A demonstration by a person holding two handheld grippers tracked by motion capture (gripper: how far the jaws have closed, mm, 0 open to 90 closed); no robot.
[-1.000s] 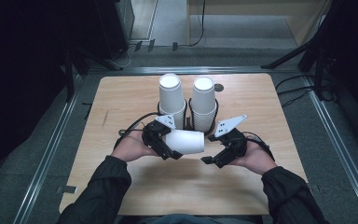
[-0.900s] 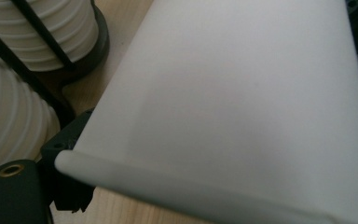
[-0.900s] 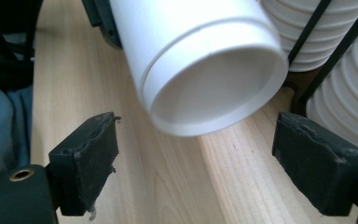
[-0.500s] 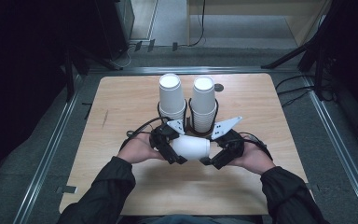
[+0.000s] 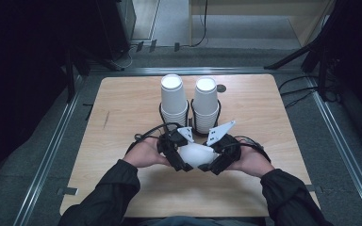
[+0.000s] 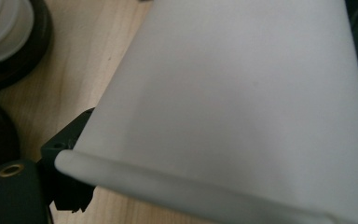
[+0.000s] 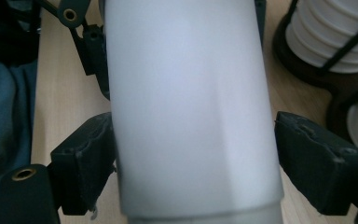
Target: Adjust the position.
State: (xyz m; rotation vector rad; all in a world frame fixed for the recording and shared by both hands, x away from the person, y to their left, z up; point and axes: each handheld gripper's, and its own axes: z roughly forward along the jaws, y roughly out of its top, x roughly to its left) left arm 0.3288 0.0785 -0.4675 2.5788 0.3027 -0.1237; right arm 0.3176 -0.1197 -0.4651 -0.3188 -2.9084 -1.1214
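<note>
Right gripper view: paper cup (image 7: 191, 112) between spread fingers (image 7: 86, 158); left gripper (image 5: 175, 151) pinches cup.

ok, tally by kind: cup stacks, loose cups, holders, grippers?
Cup stacks: 2, left stack and right stack
Loose cups: 1, white cup between both grippers
Wire holders: 1, black holder
Grippers: 2, left gripper, right gripper
Total: 6

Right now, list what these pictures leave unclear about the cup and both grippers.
- High view: the cup lies between the left gripper and right gripper; hands hide the jaw contact.
- Left gripper view: the cup hides one jaw.
- Right gripper view: a gap shows at one jaw; grip uncertain.
- Cup's mouth: unseen.
</note>
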